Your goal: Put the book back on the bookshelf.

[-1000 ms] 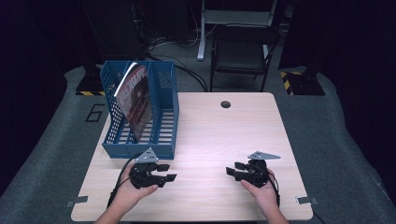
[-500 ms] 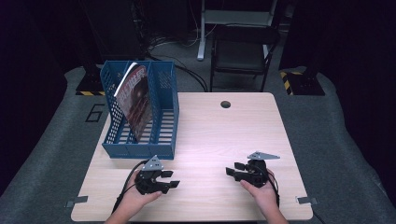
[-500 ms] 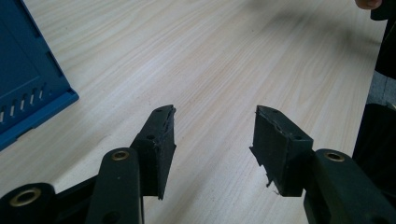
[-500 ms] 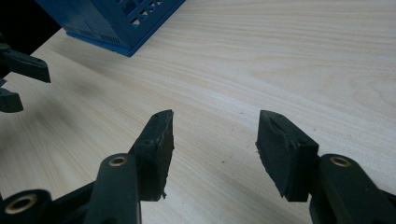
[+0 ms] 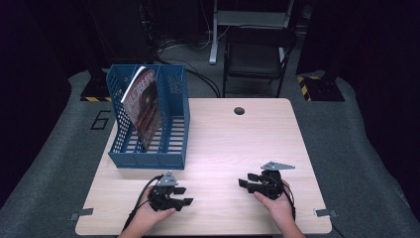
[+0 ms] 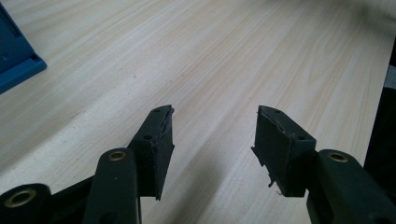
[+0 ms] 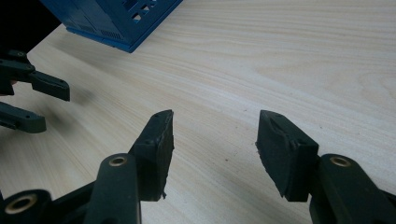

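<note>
A blue mesh file rack [image 5: 168, 119] stands on the left part of the wooden table [image 5: 228, 144], with a dark red magazine [image 5: 143, 106] leaning upright inside it. My left gripper [image 5: 184, 195] rests near the table's front edge, in front of the rack, jaws open and nothing between them [image 6: 214, 133]. My right gripper [image 5: 246, 180] lies at the front right, pointing left, also open and empty [image 7: 215, 135]. The rack's corner [image 7: 116, 21] and the left gripper's jaws [image 7: 35, 100] appear in the right gripper view.
A round cable hole [image 5: 239, 110] sits near the table's far edge. Behind the table stands a dark chair [image 5: 257, 54]. Grey carpet surrounds the table, with cables on the floor at the back.
My left gripper has drawn back toward the front edge of the table and a little to the right. The right gripper has stayed put.
</note>
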### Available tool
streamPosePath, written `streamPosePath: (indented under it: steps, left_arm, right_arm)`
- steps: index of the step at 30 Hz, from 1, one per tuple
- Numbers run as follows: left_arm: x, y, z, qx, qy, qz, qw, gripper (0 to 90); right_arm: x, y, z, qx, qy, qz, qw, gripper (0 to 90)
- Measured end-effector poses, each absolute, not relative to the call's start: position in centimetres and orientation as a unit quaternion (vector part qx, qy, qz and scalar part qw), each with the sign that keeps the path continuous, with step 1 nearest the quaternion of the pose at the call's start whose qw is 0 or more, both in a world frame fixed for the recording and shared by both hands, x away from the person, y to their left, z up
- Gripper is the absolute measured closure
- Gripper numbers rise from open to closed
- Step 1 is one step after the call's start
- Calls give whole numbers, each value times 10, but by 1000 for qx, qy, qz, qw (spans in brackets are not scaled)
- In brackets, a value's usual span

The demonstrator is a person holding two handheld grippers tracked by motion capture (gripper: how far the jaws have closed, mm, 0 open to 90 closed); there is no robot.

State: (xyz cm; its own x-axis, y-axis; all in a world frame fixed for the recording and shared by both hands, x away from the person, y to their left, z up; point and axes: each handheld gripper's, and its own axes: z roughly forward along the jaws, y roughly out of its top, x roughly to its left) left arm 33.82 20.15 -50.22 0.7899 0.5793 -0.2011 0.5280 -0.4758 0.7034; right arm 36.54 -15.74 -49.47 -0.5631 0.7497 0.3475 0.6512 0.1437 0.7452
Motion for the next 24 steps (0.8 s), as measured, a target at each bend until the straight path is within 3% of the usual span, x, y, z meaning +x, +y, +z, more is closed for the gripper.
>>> streamPosePath:
  steps: [12,24]
  left_arm:
    - [332,182,-512,891,283,38,353,456]
    - [331,178,-511,891,278,32,358,450]
  right_arm:
    - [366,-155,-496,464,757,457,50,457]
    - [367,-156,-496,464,758,456,52,457]
